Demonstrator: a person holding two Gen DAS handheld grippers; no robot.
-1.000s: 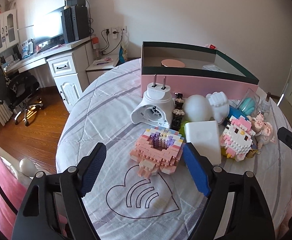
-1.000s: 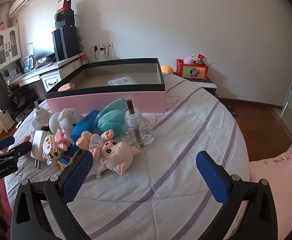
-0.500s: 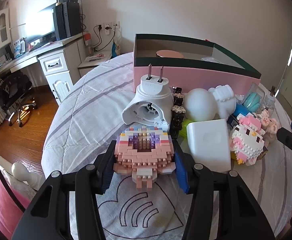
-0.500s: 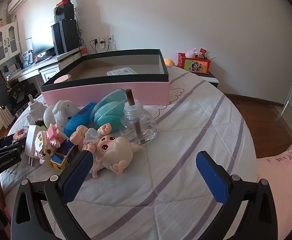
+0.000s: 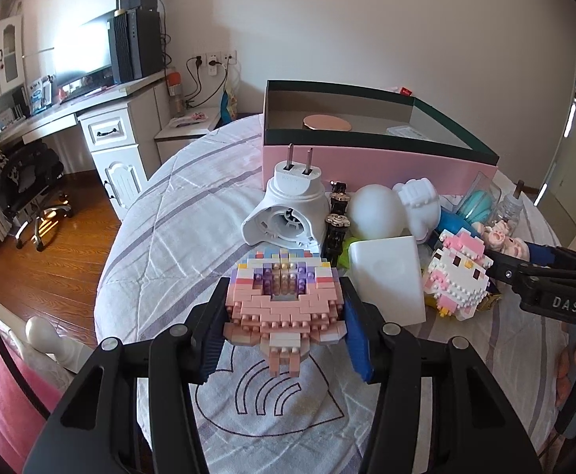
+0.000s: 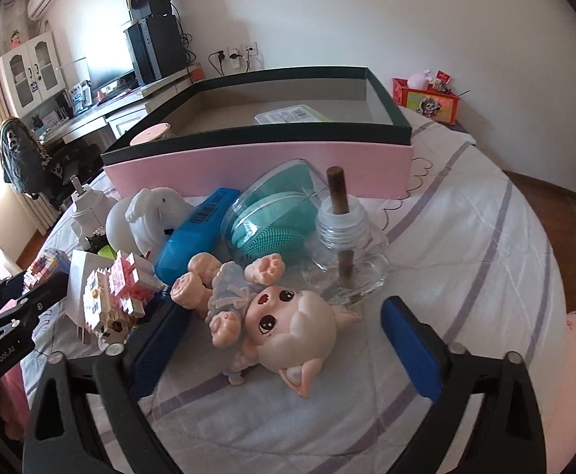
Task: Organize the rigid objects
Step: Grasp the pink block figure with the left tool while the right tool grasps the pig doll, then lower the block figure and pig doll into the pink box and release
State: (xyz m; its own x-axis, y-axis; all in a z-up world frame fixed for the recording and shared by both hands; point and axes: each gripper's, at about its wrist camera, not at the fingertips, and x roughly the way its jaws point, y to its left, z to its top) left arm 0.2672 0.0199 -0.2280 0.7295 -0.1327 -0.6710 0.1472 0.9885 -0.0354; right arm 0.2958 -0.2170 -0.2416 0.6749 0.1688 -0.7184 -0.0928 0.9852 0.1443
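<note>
A: Where is the pastel pink-and-lilac toy-brick figure (image 5: 284,300)?

B: Clamped between the blue pads of the left hand-held gripper (image 5: 284,330), one pad pressed on each flank, over the heart outline printed on the striped grey quilt (image 5: 177,229) of the bed.

A: And just ahead of that gripper?

B: A white plastic plug-in housing with two prongs (image 5: 288,211), and to its right a white cube-shaped block (image 5: 386,280) and a pink-and-white toy-brick cat (image 5: 460,272). Farther ahead stands the pink open box with a dark green rim (image 5: 367,162).

A: The right hand-held gripper (image 6: 284,339)?

B: Its jaws have just been closing but stand apart, with the pale pig doll in a blue dress (image 6: 264,312) lying between them, neither pad pressing it. Just beyond the doll are a clear glass bottle with a brown wick (image 6: 343,245) and a teal bristled brush in a clear case (image 6: 272,213); a blue plastic case (image 6: 193,241) lies ahead to the left.
</note>
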